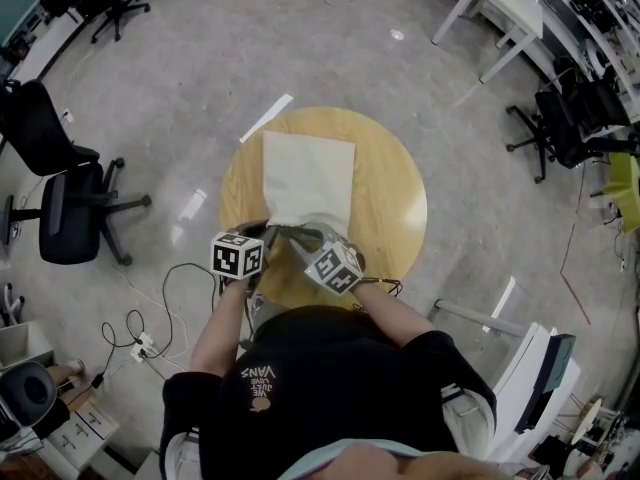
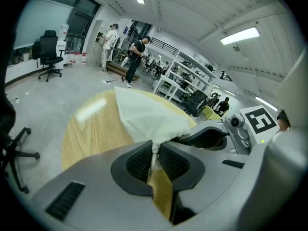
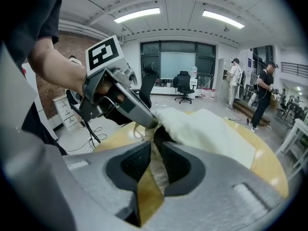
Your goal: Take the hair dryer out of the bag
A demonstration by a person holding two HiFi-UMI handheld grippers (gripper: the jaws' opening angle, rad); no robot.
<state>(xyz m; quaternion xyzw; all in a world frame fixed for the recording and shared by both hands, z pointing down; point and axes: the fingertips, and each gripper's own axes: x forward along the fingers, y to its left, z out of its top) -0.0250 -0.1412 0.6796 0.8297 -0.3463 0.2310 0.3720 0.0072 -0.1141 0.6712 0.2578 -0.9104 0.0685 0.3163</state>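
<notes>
Head view: the round desk (image 1: 390, 208) carries the cloth bag (image 1: 308, 173), just beyond our left hand-held gripper (image 2: 155, 153), which clamps its rim. Our right hand-held gripper (image 3: 155, 153) stands slightly apart around the facing rim. We judge the unseen hair dryer is inside; we should pinch, then spread.

Black short-sleeved T-shirt (image 1: 330, 388) with white lettering below the collar. The left tongs (image 2: 155, 150) and right tongs (image 3: 153, 153) are grey moulded plastic with black ribbed pads (image 2: 139, 160), each topped by a white cube (image 1: 238, 255) bearing black square markers.
</notes>
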